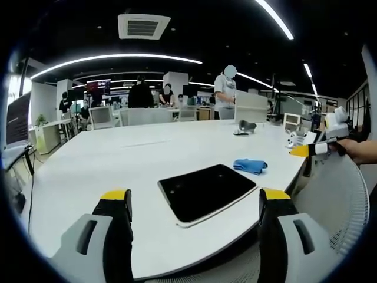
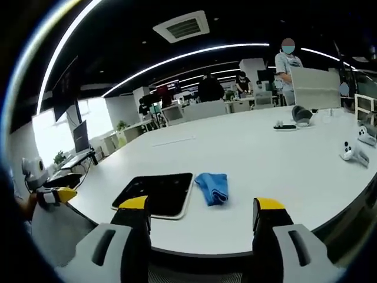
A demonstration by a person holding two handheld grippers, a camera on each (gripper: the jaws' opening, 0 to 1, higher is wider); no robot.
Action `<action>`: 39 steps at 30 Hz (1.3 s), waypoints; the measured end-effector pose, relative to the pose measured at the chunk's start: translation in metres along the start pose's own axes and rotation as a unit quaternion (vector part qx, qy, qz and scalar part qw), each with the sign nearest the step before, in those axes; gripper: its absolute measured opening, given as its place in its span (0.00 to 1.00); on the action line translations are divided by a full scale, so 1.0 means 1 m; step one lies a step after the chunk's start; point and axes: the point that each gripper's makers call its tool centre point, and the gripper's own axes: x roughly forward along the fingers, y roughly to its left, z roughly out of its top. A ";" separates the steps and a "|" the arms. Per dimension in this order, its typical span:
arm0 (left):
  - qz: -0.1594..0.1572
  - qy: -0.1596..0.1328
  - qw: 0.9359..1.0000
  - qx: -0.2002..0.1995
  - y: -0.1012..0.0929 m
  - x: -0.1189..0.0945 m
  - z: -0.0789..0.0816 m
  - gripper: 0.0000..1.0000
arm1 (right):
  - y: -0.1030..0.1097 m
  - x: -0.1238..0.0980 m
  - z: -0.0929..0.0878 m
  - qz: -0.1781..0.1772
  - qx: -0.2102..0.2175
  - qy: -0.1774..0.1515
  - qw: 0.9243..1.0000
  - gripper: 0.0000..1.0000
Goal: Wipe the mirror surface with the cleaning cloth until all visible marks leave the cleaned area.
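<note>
1. Both the left gripper and right gripper hang released, holding nothing, off the table's near edge.
2. The cloth lies just beside the mirror near that edge (apparently not touching).
3. Pinch the cloth's middle first, so it wipes flat.

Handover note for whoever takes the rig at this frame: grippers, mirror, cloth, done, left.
Left gripper: open, empty, off the table edge.
Right gripper: open, empty, also short of the table.
Mirror: flat near the table edge, dark face up; marks too small to tell.
Cleaning cloth: blue, bunched beside the mirror, apart from it, untouched.
Done: nothing.
Left: pick up the cloth, wipe the mirror.
</note>
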 end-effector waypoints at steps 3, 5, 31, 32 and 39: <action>0.002 -0.001 1.000 0.001 0.001 0.000 0.000 0.87 | -0.004 0.001 0.003 -0.001 -0.025 0.011 1.000 0.57; 0.002 -0.001 1.000 0.001 0.001 0.000 0.000 0.87 | -0.004 0.003 0.005 -0.001 -0.032 0.014 0.999 0.54; 0.002 0.005 1.000 0.000 0.001 0.000 -0.001 0.87 | -0.002 0.070 0.028 0.040 -0.073 0.077 0.994 0.31; 0.002 0.004 1.000 0.000 0.001 0.000 -0.001 0.87 | -0.002 0.075 0.028 0.040 -0.072 0.082 0.993 0.30; 0.003 0.005 1.000 0.000 0.001 0.000 -0.001 0.87 | 0.005 0.095 0.020 0.055 -0.102 0.114 0.987 0.30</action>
